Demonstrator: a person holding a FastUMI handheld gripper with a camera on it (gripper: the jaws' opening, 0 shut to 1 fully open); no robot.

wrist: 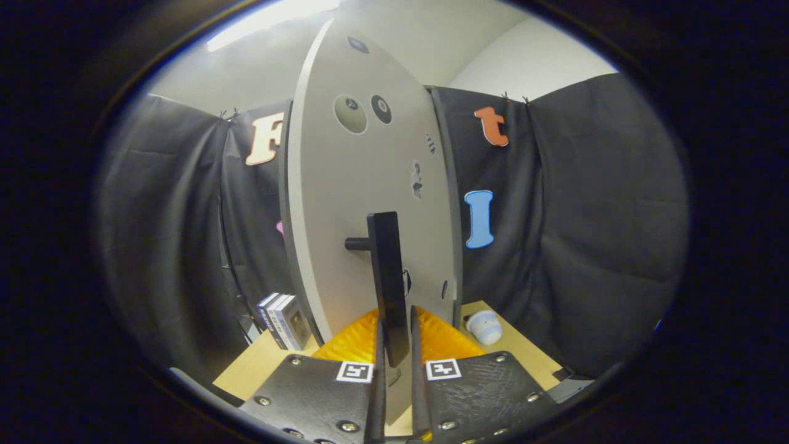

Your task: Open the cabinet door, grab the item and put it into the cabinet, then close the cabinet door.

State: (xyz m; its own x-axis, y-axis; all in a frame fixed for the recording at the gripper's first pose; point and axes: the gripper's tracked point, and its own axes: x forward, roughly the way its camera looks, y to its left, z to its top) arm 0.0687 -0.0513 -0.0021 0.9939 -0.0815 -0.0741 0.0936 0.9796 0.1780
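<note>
Between gripper (395,351) fingers: cabinet door (357,185) handle (388,283), clamped

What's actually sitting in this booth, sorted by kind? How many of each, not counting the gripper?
Cabinet door with its dark handle, which sits between the nearly shut fingers of the gripper: 1
Small boxes, left of the door: 1 stack
White rounded item, right of the door: 1
Orange padded thing under the door: 1
Wooden table: 1
Total: 5
</note>
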